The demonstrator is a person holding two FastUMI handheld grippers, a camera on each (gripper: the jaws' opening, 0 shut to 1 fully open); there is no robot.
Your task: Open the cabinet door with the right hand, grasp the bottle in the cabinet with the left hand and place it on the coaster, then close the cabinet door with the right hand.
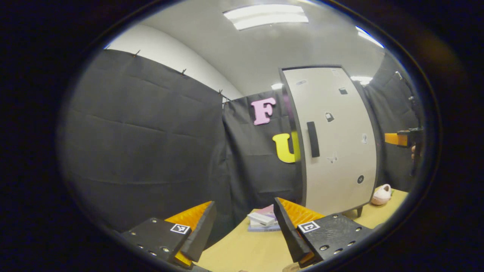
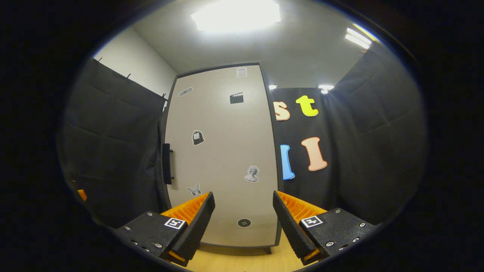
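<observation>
cabinet door closed; left hand-held gripper and right hand-held gripper both spread apart.

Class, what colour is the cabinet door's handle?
Black; the handle on the cabinet door shows best in the left gripper view.

both views face the cabinet door.

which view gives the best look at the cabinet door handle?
Left gripper view. The handle faces the camera there as a dark upright bar on the closed cabinet door. In the right gripper view the handle sits at the door's left edge, seen nearly edge-on, so thinner.
</observation>
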